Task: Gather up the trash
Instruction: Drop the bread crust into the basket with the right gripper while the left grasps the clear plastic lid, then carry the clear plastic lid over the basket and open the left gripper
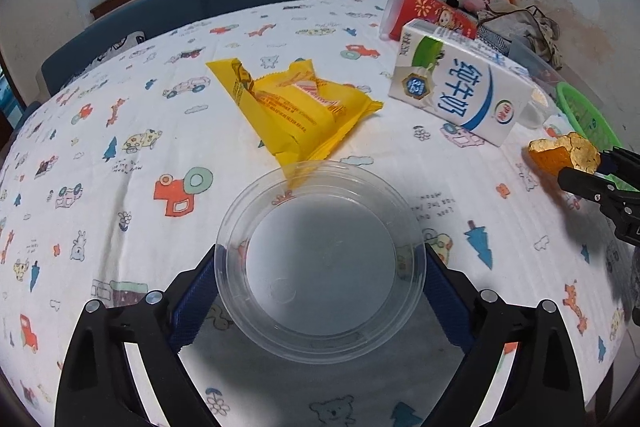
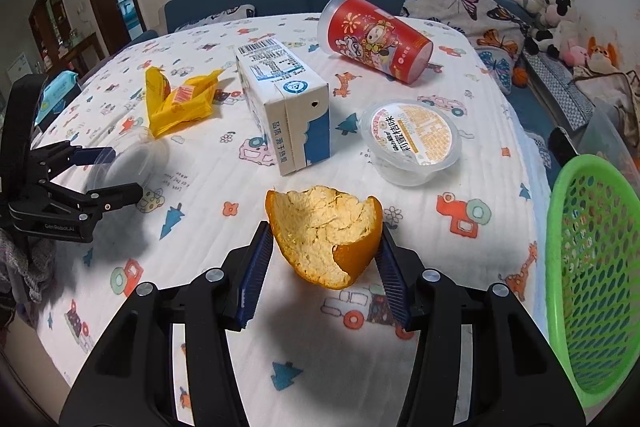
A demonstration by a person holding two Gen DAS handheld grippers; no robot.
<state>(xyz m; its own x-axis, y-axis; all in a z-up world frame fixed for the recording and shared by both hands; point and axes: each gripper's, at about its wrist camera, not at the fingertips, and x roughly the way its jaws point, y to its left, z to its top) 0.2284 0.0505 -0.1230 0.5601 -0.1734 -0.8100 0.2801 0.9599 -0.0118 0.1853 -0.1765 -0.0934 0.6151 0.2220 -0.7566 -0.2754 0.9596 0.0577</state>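
Cartoon-print tablecloth [image 1: 120, 155] still bears wrapper [image 1: 296, 107], carton [image 1: 460, 87], cup [image 2: 372, 35]; my left gripper [image 1: 320, 267] clamps the clear lid [image 1: 320, 259], right gripper [image 2: 324, 255] pinches orange peel [image 2: 320, 227]; basket [image 2: 592, 267] looks empty.

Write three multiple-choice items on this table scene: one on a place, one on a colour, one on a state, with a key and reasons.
1. Where is the basket relative to the right gripper?
A. To its right, at the table edge
B. Behind the milk carton
C. Under the red cup

2. What colour is the snack wrapper?
A. Green
B. Yellow
C. Blue

3. How does the red cup stand?
A. Upright
B. Upside down
C. On its side

Key: 1 A, the green basket sits at the right wrist view's right edge. 2 B, the crumpled wrapper is plainly yellow. 3 C, the cup lies tipped over, its rim facing sideways.
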